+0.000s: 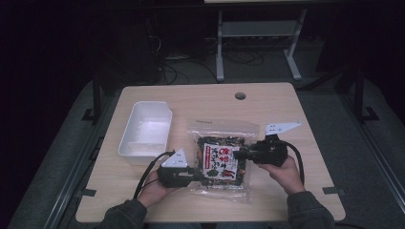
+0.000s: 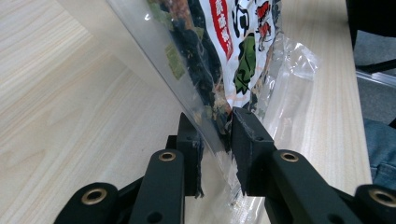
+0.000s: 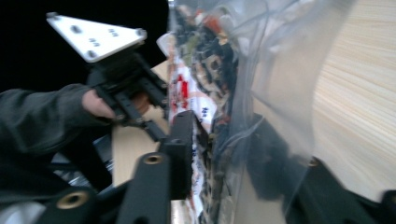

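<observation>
High view: a clear snack bag [image 1: 220, 160] lies on the table [image 1: 296, 109] beside a white tub [image 1: 145, 129], the left gripper [image 1: 197, 175] and right gripper [image 1: 240, 155] at opposite edges, likely to lift or open it

Left gripper view: jaws clamped on the bag's edge [image 2: 219, 116]

Right gripper view: jaws straddle the bag [image 3: 219, 93]; whether they press it I cannot tell

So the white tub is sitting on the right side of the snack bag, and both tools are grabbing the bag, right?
Not quite. The white tub sits on the left side of the snack bag, as the high view shows. The rest holds: the left tool pinches the bag's lower left edge and the right tool has the bag between its jaws at the right side.
</observation>
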